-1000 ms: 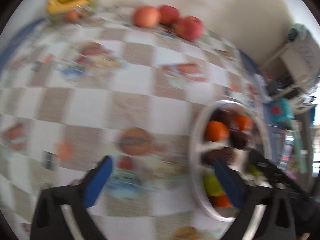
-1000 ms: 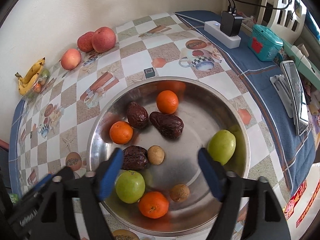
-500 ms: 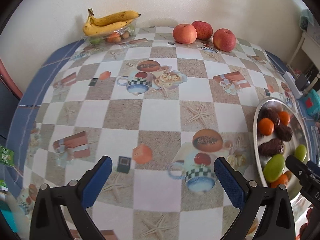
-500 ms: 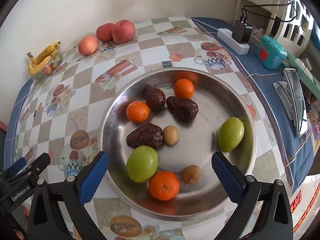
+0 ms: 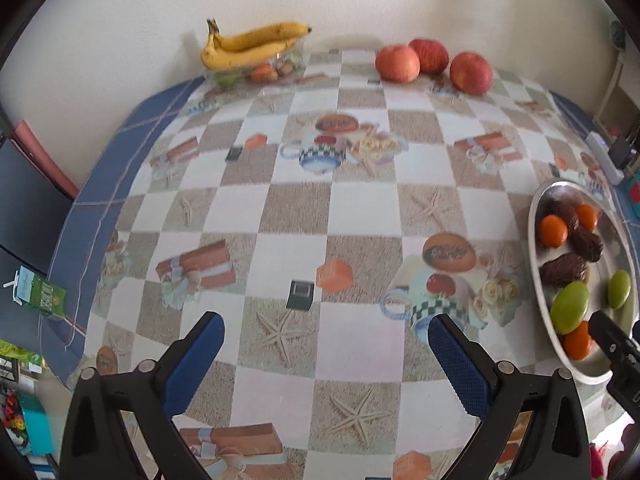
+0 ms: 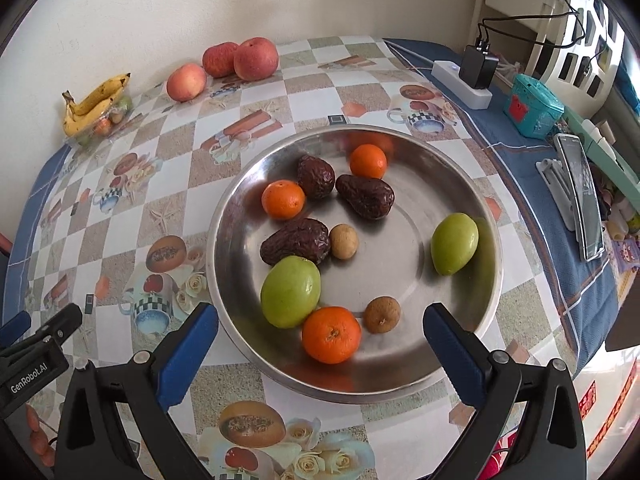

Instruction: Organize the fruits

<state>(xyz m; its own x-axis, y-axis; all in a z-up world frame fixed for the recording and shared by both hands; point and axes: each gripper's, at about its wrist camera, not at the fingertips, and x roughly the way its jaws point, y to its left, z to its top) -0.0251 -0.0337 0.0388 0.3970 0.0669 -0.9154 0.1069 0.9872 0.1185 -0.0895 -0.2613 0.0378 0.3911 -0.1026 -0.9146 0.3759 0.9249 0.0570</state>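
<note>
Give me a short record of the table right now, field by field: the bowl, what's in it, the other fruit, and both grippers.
bowl: round stainless steel bowl on the checked tablecloth
in bowl: three orange mandarins, two green oval fruits, three wrinkled dark brown dates, two small tan round fruits
far edge: three red apples; yellow banana bunch on a clear container
left gripper: open, empty, over bare tablecloth
right gripper: open, empty, above the bowl's near rim

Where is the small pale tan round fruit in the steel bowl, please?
In the right wrist view, the small tan fruit lies near the steel bowl's centre, touching the wrinkled dark brown fruit leftward.
</note>
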